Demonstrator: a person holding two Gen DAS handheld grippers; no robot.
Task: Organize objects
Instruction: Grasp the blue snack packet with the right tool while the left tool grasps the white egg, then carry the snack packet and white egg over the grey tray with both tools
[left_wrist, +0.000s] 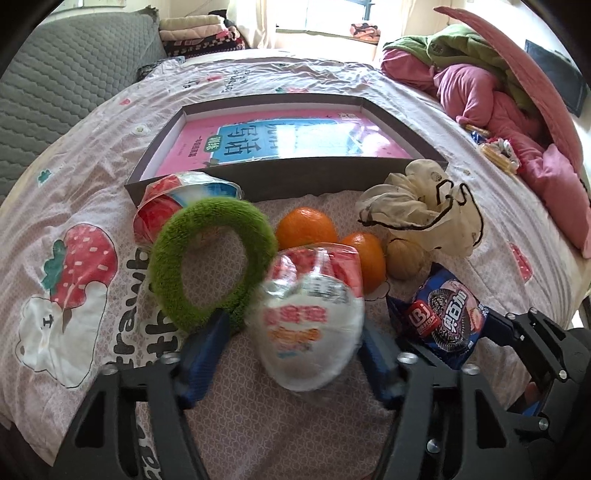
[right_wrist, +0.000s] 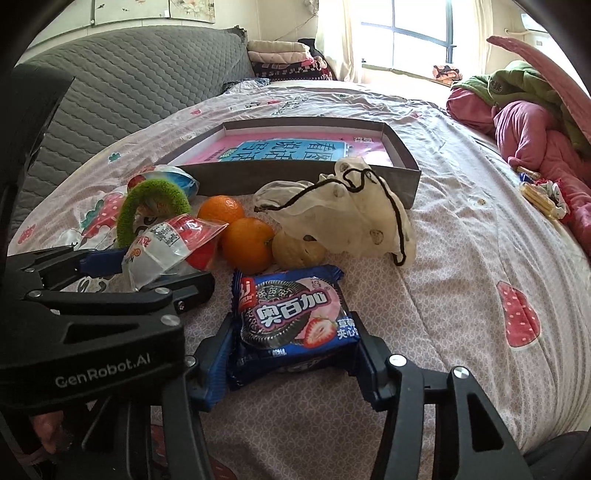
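While both tongs are clamping packets before the box (left_wrist: 295, 173), left tongs (left_wrist: 291, 354) squeezing the jelly packet (left_wrist: 310, 325), right tongs (right_wrist: 295, 365) the biscuit pack (right_wrist: 295, 317), I'm lifting gently, avoiding crushing.

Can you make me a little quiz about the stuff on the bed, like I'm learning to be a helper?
1. True or false: the grey box already holds an orange.
2. What does the right gripper have between its fingers?
   A. a blue cookie packet
   B. a green fuzzy ring
   C. a cream drawstring bag
3. How many oranges lie on the bed sheet?

Key
1. False. It holds only a pink book; the oranges lie in front of the box.
2. A. The left gripper has a red and white snack packet.
3. Two: one behind, one nearer.
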